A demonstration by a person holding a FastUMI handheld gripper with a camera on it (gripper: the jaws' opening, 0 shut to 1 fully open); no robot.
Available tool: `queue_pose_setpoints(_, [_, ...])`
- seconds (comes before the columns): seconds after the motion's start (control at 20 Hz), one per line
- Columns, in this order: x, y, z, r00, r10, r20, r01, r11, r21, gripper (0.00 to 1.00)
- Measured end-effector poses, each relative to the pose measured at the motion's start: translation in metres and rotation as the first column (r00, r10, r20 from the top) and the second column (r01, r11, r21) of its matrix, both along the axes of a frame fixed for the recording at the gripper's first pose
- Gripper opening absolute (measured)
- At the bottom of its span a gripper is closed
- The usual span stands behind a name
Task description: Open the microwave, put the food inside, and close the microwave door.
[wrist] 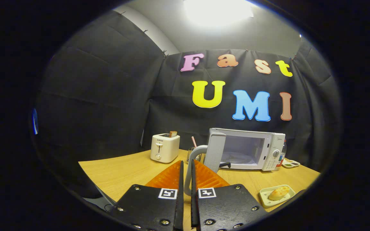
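Gripper view looks along the gripper (186,165), whose two fingers stand nearly together and clamp the curved handle (194,153) of the microwave door (215,150). That door is swung wide, and the microwave (247,149) sits at the back of the wooden table (124,173) with its cavity showing. A bread roll (278,192) lies on a small dish (265,196) near the fingers, on their right side, well apart from the oven. A toaster (164,147) with a slice in it stands left of the microwave.
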State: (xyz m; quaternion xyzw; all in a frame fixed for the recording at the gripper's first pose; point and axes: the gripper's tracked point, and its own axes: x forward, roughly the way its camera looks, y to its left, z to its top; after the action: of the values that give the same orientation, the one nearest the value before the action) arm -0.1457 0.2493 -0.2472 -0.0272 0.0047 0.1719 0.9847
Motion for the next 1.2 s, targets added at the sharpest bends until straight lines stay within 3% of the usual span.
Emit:
queue_pose_setpoints(0.05, [-0.003, -0.005, 0.001, 1.0, 0.02, -0.001, -0.02, 1.0, 0.002, 0.14])
queue_pose_setpoints(0.1, [-0.007, -0.012, 0.001, 0.999, 0.032, -0.002, -0.032, 0.999, 0.006, 0.3])
queue_pose_setpoints(0.15, [-0.01, -0.019, 0.002, 0.999, 0.04, -0.004, -0.04, 0.999, 0.013, 0.35])
queue_pose_setpoints(0.25, [-0.014, -0.034, 0.005, 0.998, 0.055, 0.007, -0.055, 0.998, 0.026, 0.55])
queue_pose_setpoints(0.3, [-0.014, -0.045, 0.004, 0.999, 0.044, 0.011, -0.044, 0.999, 0.021, 0.71])
queue_pose_setpoints(0.4, [-0.012, -0.074, -0.002, 1.0, 0.012, 0.009, -0.012, 1.0, 0.01, 0.91])
queue_pose_setpoints(0.55, [-0.002, -0.123, -0.023, 0.999, -0.036, -0.039, 0.036, 0.999, -0.013, 0.95])
queue_pose_setpoints(0.8, [0.02, -0.216, -0.065, 0.975, -0.194, -0.103, 0.184, 0.978, -0.1, 0.95])
queue_pose_setpoints(1.2, [0.038, -0.292, -0.119, 0.932, -0.293, -0.216, 0.276, 0.956, -0.103, 0.95])
